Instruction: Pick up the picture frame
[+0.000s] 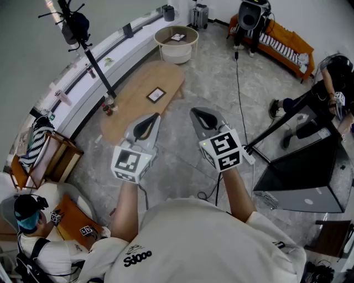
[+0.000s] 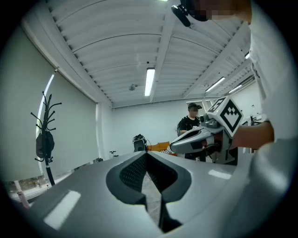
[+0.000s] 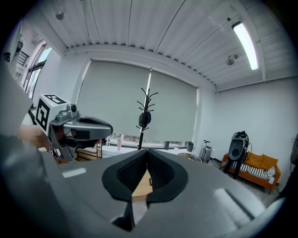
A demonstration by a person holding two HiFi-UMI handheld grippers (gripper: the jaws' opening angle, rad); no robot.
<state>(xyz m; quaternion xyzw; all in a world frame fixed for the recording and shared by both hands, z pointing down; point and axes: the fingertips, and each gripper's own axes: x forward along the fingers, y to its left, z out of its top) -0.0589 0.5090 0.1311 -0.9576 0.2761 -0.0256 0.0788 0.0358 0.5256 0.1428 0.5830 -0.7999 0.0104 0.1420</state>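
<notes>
The picture frame (image 1: 156,94), small with a dark border, lies flat on the oval wooden table (image 1: 133,108) ahead of me. My left gripper (image 1: 148,124) and right gripper (image 1: 203,118) hang side by side in the air on the near side of the table, both shut with nothing in them. The left one is over the table's near edge, the right one over the floor. In the right gripper view the shut gripper (image 3: 148,153) points at the wooden table (image 3: 139,188), which shows through the gap below the tips. The left gripper view has that gripper (image 2: 147,155) aimed level across the room.
A black coat rack (image 1: 88,50) stands at the table's left end and a round white table (image 1: 176,43) beyond it. A speaker (image 1: 251,16) and an orange sofa (image 1: 285,44) sit at the back. One person (image 1: 326,94) is at right, another (image 1: 33,221) at lower left. A grey case (image 1: 304,177) lies right.
</notes>
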